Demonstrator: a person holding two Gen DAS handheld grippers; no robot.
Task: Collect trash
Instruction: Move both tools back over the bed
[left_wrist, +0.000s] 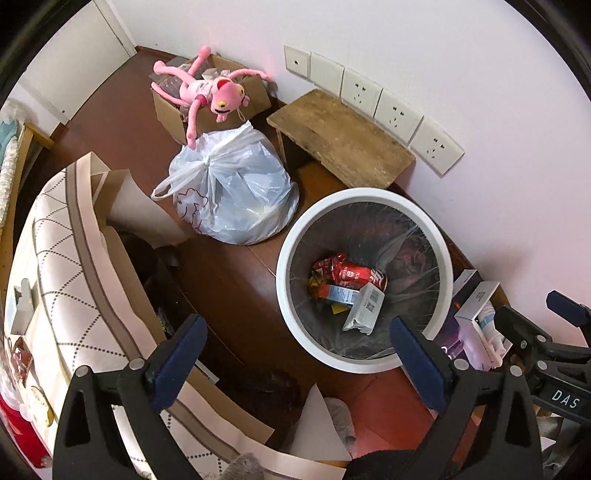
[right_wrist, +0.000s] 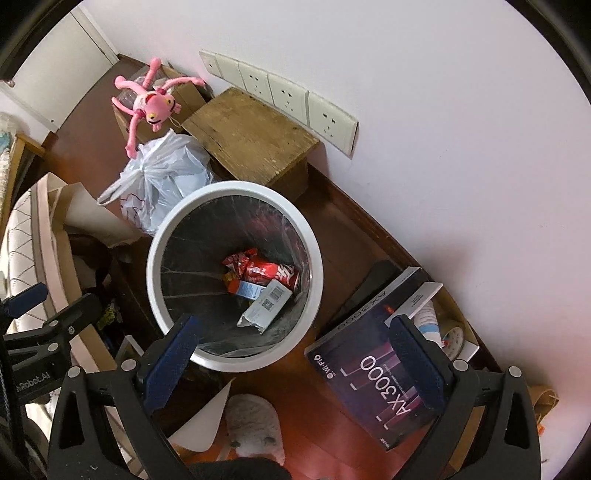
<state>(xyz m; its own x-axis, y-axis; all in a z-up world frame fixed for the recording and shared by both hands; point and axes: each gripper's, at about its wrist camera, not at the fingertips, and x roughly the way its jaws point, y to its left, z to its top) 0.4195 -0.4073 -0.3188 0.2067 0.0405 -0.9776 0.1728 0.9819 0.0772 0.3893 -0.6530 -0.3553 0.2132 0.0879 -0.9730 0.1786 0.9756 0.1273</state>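
A white round trash bin (left_wrist: 441, 243) with a clear liner stands on the dark wood floor; it also shows in the right wrist view (right_wrist: 157, 254). Inside lie a red cola can (left_wrist: 360, 275), a red wrapper (left_wrist: 327, 264), a small orange-and-blue box (left_wrist: 338, 293) and a grey-white carton (left_wrist: 364, 308). The same can (right_wrist: 271, 273) and carton (right_wrist: 266, 306) show in the right wrist view. My left gripper (left_wrist: 297, 345) is open and empty above the bin's near rim. My right gripper (right_wrist: 291, 349) is open and empty, also above the near rim.
A tied clear plastic bag (left_wrist: 232, 192) sits left of the bin. A wooden stool (left_wrist: 340, 138) stands by the wall under a row of sockets (left_wrist: 380, 99). A pink plush (left_wrist: 207, 92) lies on a cardboard box. A dark AX3000 box (right_wrist: 373, 373) lies right of the bin. A quilted paper bag (left_wrist: 74, 288) stands left.
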